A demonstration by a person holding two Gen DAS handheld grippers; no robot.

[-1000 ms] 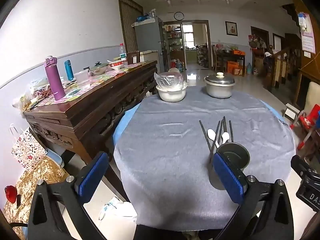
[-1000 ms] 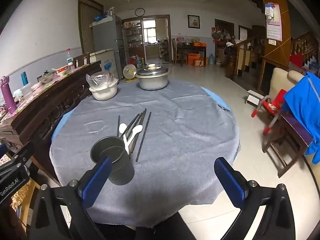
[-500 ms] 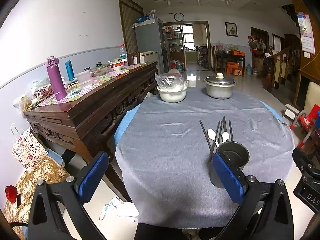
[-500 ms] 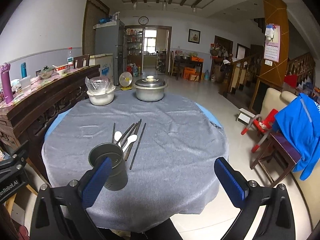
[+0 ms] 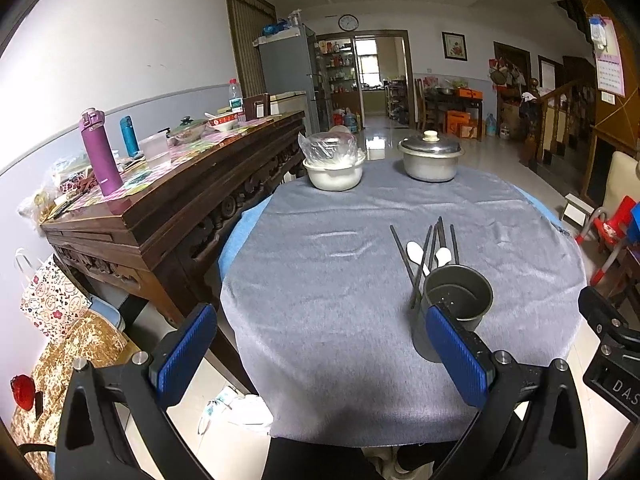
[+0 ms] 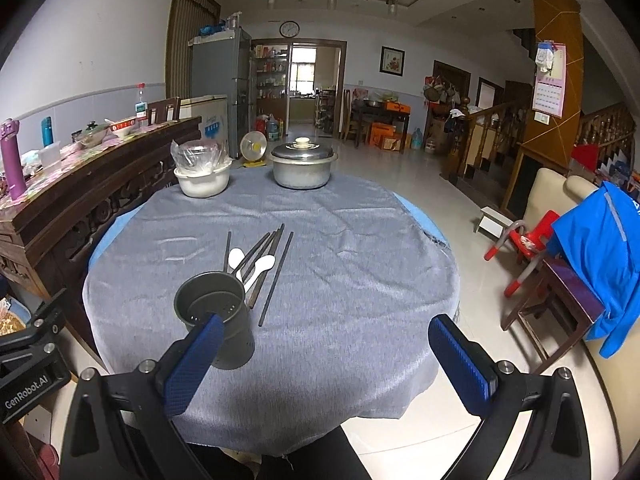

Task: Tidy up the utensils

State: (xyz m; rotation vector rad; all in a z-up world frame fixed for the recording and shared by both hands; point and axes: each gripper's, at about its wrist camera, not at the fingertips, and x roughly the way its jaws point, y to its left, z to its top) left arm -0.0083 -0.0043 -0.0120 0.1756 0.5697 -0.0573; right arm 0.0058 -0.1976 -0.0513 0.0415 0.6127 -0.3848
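**Both grippers wait at the near edge of the table, utensils not yet gathered**

While nothing is held yet, you have both tools hovering at the near edge of a round table [image 6: 360,288] covered in a grey cloth. The left gripper [image 5: 320,354] has its blue-padded jaws spread wide and empty; the right gripper [image 6: 326,362] is likewise released, holding nothing.

A dark metal utensil holder [image 6: 216,320] stands upright on the cloth near you, its perforated bottom visible and nothing inside it. Just beyond it lies a loose pile: several dark chopsticks [image 6: 280,264] fanned out and pointing away from you, with two white spoons [image 6: 262,266] lying among them. The near ends of some sticks appear to touch or pass just beside the holder's wall.

At the far side of the table sit a white bowl [image 6: 202,182] with a plastic bag in it and a lidded metal pot [image 6: 302,168], well apart from the work.

The step in hand is probably the first pickup. To do it well, consider steadying the holder with the left gripper, since it sits closer to that side and looks light enough to tip. Bring the right gripper over a single outlying chopstick, the one lying farthest right, and close across its middle. Lift it clear of its neighbours before tilting it upright into the holder.
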